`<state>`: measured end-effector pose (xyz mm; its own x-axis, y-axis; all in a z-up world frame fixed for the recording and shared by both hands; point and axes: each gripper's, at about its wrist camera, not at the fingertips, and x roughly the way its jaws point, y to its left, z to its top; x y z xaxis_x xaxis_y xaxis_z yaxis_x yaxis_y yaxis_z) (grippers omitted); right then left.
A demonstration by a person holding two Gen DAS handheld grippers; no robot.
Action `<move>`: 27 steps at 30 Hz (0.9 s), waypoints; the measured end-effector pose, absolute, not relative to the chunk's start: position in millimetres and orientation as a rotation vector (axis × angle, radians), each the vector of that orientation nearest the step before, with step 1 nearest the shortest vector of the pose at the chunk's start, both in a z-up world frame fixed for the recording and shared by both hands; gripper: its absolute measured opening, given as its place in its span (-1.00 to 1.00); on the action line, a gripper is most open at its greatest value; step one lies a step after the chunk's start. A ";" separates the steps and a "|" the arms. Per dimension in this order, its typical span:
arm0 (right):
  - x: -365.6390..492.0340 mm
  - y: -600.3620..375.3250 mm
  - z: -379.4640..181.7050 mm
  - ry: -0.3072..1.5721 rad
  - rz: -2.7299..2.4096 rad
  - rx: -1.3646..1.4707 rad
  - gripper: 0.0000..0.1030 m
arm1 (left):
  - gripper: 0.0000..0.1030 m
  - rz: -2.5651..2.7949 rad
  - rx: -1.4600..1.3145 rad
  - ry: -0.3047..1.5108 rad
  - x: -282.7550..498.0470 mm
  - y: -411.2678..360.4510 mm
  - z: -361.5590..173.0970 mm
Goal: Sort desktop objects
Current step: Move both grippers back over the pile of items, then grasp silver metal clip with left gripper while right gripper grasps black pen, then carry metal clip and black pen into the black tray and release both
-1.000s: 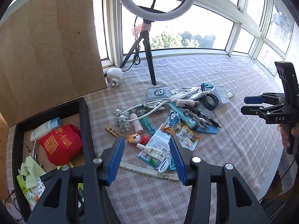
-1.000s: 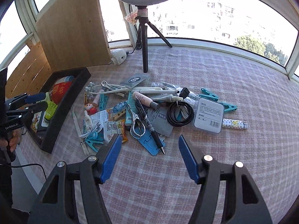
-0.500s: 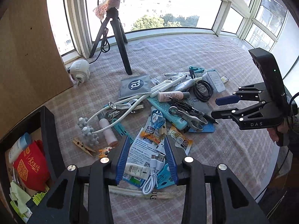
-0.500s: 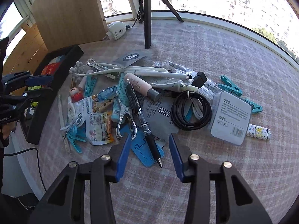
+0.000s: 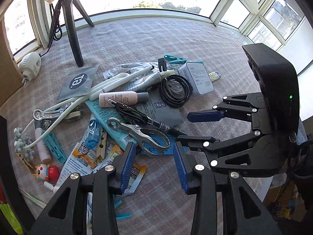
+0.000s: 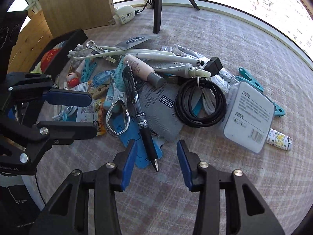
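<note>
Left tool [image 5: 154,164] parted, empty, over metal clamp [image 5: 140,135]; only its view shows yellow snack packet [image 5: 135,173]; right view alone shows black tray [image 6: 64,43] far left; right tool [image 6: 156,160] parted, empty, black pen [image 6: 138,107] tip between its pads; bare bench [image 6: 244,176] right of pile.

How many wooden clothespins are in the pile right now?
2: one wooden clothespin lies on the orange packets mid-pile, another at the left edge, partly under the beaded massager. More may be buried.
</note>
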<state>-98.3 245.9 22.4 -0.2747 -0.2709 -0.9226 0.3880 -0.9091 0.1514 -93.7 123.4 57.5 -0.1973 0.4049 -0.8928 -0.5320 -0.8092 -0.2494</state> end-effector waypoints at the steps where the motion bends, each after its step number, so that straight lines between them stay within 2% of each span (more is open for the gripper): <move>1: -99.1 245.2 22.0 0.148 -2.218 1.569 -0.20 | -0.26 2.059 -1.482 0.169 -96.1 127.0 55.6; 9: -101.3 235.6 16.0 0.173 -2.201 1.560 -0.20 | -0.29 2.089 -1.548 0.287 -98.1 126.7 33.4; 12: -101.9 231.2 15.7 0.175 -2.198 1.556 -0.20 | -0.54 2.089 -1.562 0.284 -98.0 118.8 29.1; 13: -102.0 228.9 16.3 0.179 -2.199 1.551 -0.21 | -0.55 2.092 -1.563 0.286 -97.7 117.4 28.4; 14: -101.8 226.9 16.8 0.185 -2.198 1.551 -0.25 | -0.57 2.091 -1.560 0.294 -97.0 117.7 27.8; 16: -101.4 222.9 17.4 0.198 -2.194 1.554 -0.49 | -0.59 2.091 -1.554 0.306 -95.5 118.4 27.0; 19: -98.9 222.1 19.7 0.191 -2.198 1.554 -0.62 | -0.62 2.091 -1.537 0.325 -93.3 120.2 25.3; 21: -97.1 225.0 21.7 0.165 -2.207 1.558 -0.66 | -0.67 2.091 -1.532 0.304 -92.6 117.9 25.3; 23: -94.8 230.8 24.7 0.105 -2.214 1.558 -0.69 | -0.93 2.085 -1.532 0.268 -92.3 114.7 25.7; 24: -93.3 234.4 26.3 0.071 -2.217 1.560 -0.78 | -0.94 2.076 -1.529 0.243 -91.8 113.3 26.9; 27: -88.0 245.0 31.4 -0.005 -2.241 1.560 -0.78 | -0.95 2.084 -1.513 0.251 -87.7 112.6 28.9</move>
